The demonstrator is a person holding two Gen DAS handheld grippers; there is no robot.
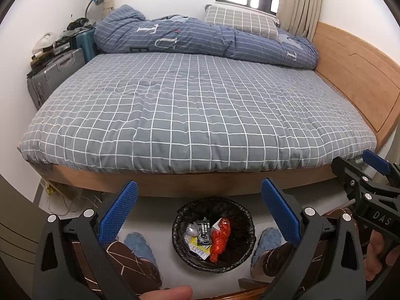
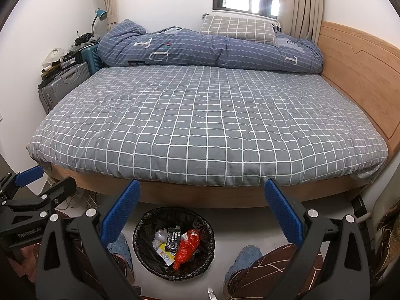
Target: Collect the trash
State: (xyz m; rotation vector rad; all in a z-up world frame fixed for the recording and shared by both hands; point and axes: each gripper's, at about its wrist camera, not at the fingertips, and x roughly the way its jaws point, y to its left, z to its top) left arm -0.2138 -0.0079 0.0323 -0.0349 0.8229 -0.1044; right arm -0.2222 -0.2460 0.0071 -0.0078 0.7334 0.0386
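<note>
A round bin lined with a black bag point(image 1: 181, 216) point(image 2: 142, 227) stands on the pale floor in front of the bed. Inside lie a red crinkled wrapper point(image 1: 220, 238) point(image 2: 186, 246), a black printed packet point(image 1: 203, 230) point(image 2: 173, 240), a yellow packet point(image 1: 197, 246) point(image 2: 165, 252) and a clear crumpled wrapper point(image 1: 191, 230) point(image 2: 160, 236). My left gripper point(image 1: 200, 210) hangs open above the bin with nothing between its blue pads point(image 1: 118, 215). My right gripper point(image 2: 202, 207) is also open and empty, above and right of the bin. Each gripper shows at the edge of the other's view.
A bed with a grey checked sheet point(image 1: 195, 115) fills the room ahead, with a folded blue duvet point(image 1: 200, 40) and pillow point(image 1: 240, 20) at the back. Suitcases point(image 1: 55, 75) stand left. A person's slippered feet point(image 1: 140, 246) point(image 2: 247, 260) flank the bin. Cables point(image 1: 67, 200) lie under the bed's left corner.
</note>
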